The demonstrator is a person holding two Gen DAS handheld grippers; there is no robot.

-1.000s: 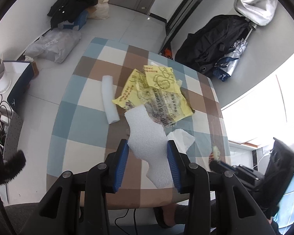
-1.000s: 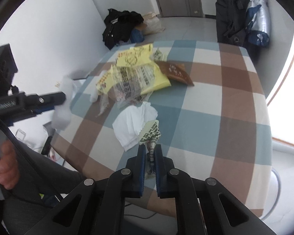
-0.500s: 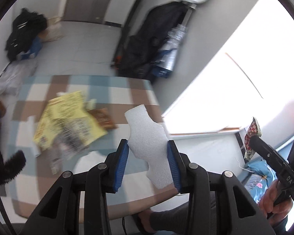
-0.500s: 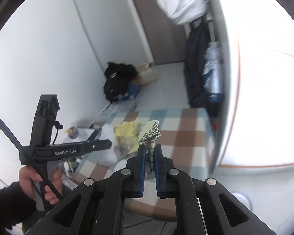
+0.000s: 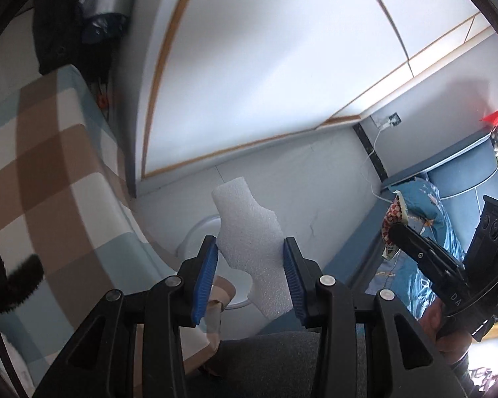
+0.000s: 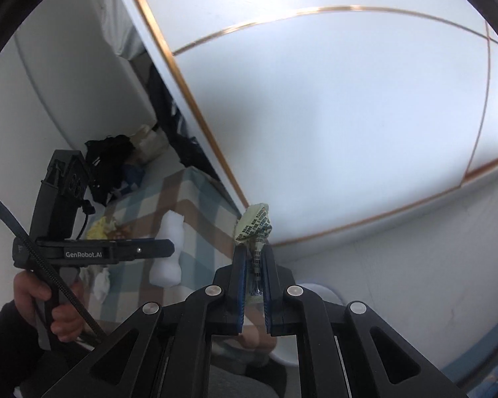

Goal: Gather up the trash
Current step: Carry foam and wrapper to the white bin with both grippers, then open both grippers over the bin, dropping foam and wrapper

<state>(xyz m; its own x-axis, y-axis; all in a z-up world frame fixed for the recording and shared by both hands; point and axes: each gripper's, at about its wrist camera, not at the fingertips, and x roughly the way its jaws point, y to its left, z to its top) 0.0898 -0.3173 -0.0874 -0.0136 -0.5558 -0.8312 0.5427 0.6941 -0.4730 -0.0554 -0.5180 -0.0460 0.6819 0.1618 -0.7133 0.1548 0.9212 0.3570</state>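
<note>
Landmark: checked tablecloth | bright wood-framed window seen beside it | pale floor below | blue bedding beyond | dark bags piled behind.

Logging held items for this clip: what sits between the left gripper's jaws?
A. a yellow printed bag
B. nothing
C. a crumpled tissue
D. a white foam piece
D: the left gripper has its blue pads pressed on either side of a white foam piece.
</note>
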